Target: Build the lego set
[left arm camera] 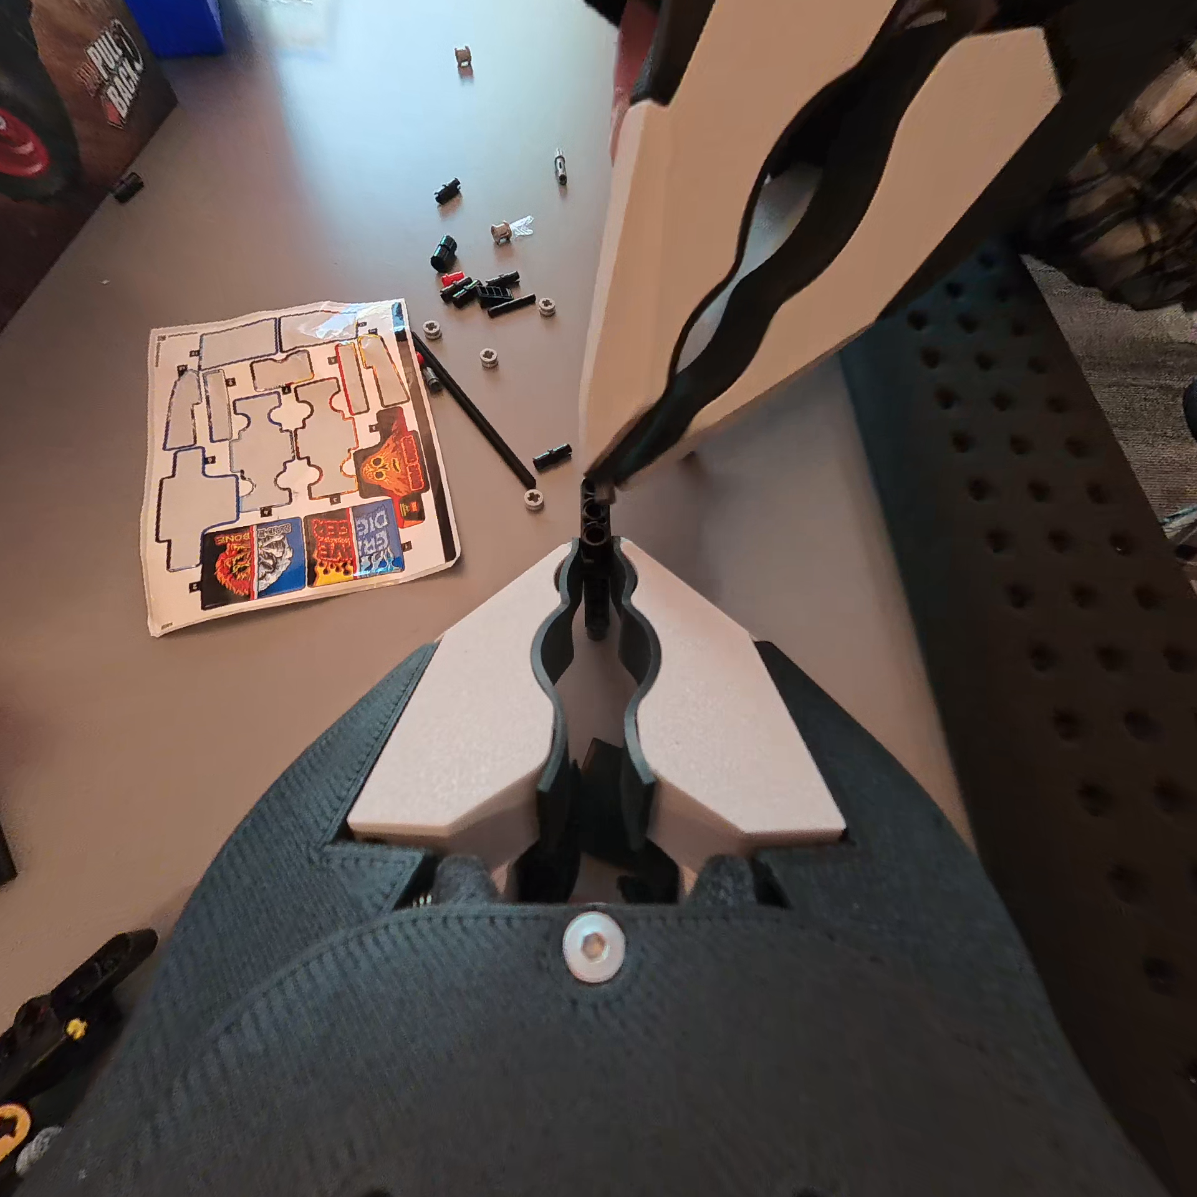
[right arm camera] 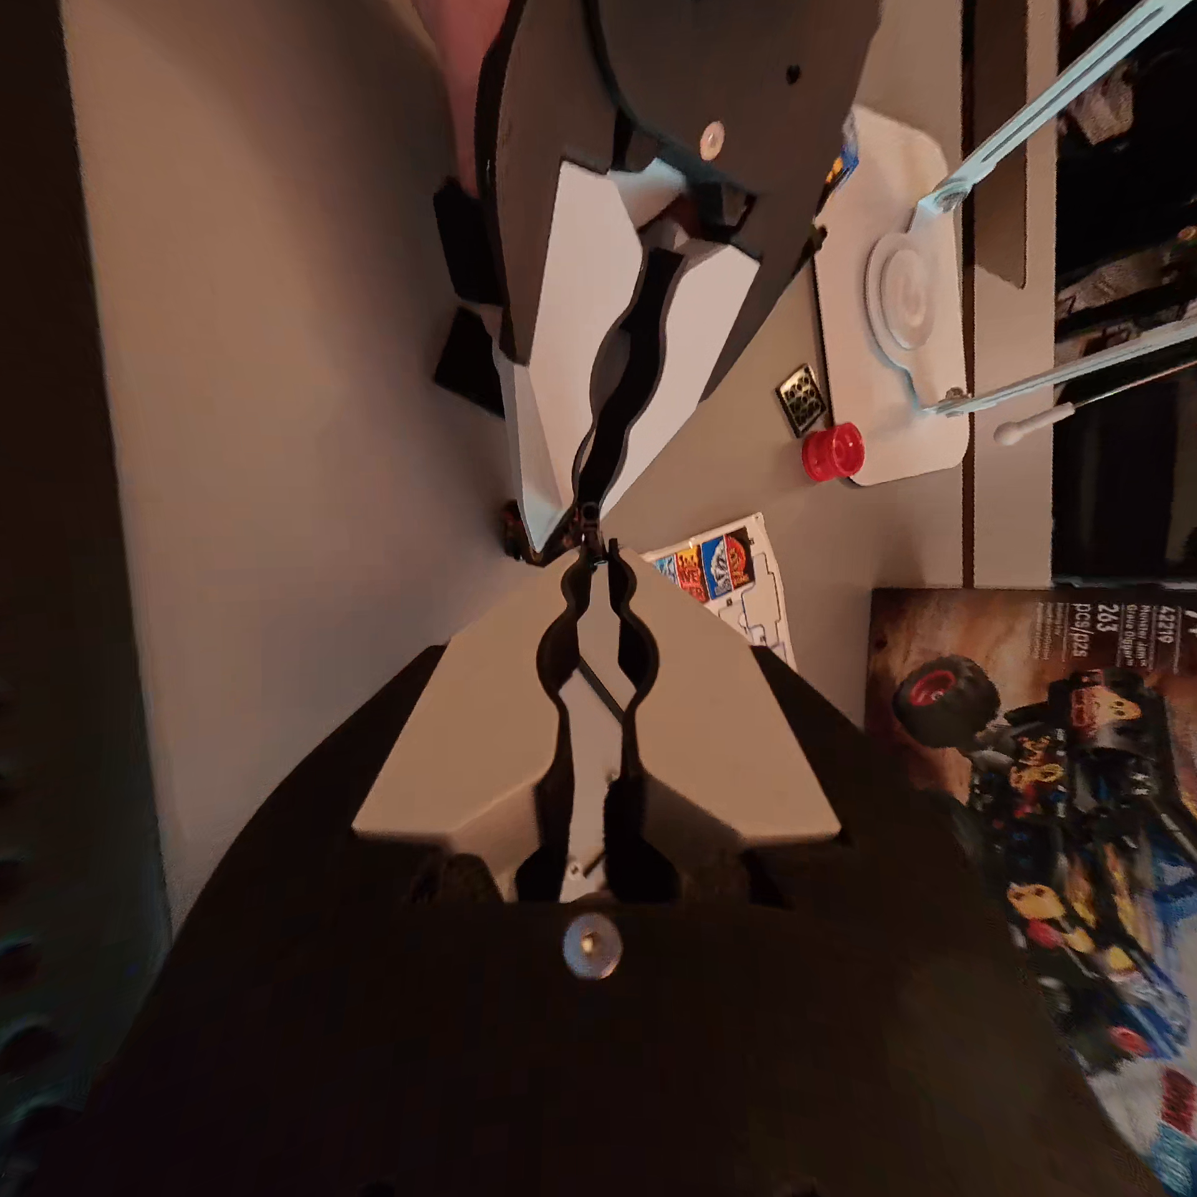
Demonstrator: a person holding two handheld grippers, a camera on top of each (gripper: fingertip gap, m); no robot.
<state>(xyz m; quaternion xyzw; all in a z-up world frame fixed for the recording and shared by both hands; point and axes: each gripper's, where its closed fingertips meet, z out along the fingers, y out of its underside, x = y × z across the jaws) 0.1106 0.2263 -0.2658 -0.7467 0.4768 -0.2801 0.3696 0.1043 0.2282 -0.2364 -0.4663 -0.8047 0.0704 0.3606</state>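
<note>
My left gripper (left arm camera: 594, 547) is shut on a black lego beam with round holes (left arm camera: 594, 521), held above the grey table. My right gripper (left arm camera: 601, 482) reaches in from the upper right, its tips touching the beam's far end. In the right wrist view my right gripper (right arm camera: 596, 558) is closed on a small dark piece (right arm camera: 596, 562) pressed against the beam (right arm camera: 587, 515). There the left gripper (right arm camera: 576, 518) comes down from the top. The small piece is mostly hidden between the pads.
A sticker sheet (left arm camera: 291, 466), a long black axle (left arm camera: 476, 421) and several loose pins and bushings (left arm camera: 486, 291) lie on the table. A perforated black board (left arm camera: 1036, 518) lies to the right. A red wheel hub (right arm camera: 832, 451), a white stand base (right arm camera: 894, 324) and the set's booklet (right arm camera: 1036, 842) lie nearby. My left and right fingertips are right by each other.
</note>
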